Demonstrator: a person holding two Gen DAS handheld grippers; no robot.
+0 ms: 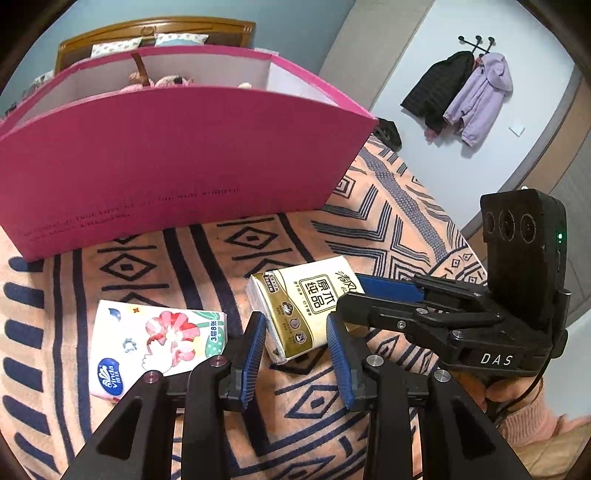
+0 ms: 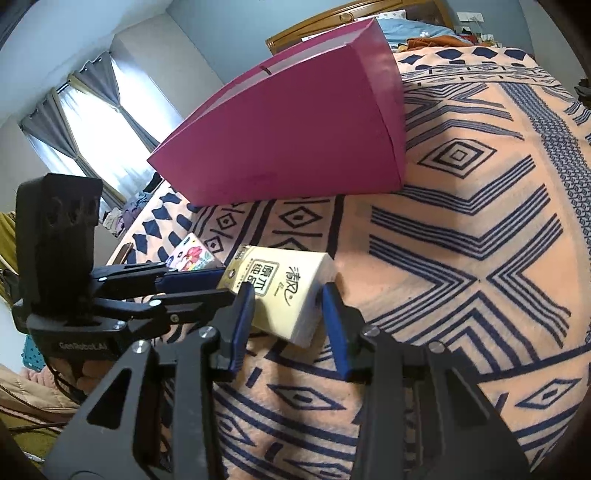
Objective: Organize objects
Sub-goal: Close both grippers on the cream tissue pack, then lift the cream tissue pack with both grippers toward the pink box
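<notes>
Bedroom interior. Bed [image 2: 480,177] covered with an orange blanket [image 1: 388,206] patterned in dark blue geometric lines; wooden headboard [image 1: 155,29] against a blue-grey wall [image 1: 295,26]. Window [image 2: 92,125] with grey curtains [image 2: 122,99] admits daylight. Pale wall [image 1: 480,122] bearing a coat rack [image 1: 476,42] with a black jacket [image 1: 436,88] and a lilac jacket [image 1: 480,96].

Patterned bed [image 1: 177,258], pink box [image 1: 177,155], 2 tissue packs [image 1: 147,343]

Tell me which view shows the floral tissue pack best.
The left wrist view: the floral tissue pack lies nearly whole on the blanket. The right wrist view shows only a corner of it behind the left tool.
</notes>
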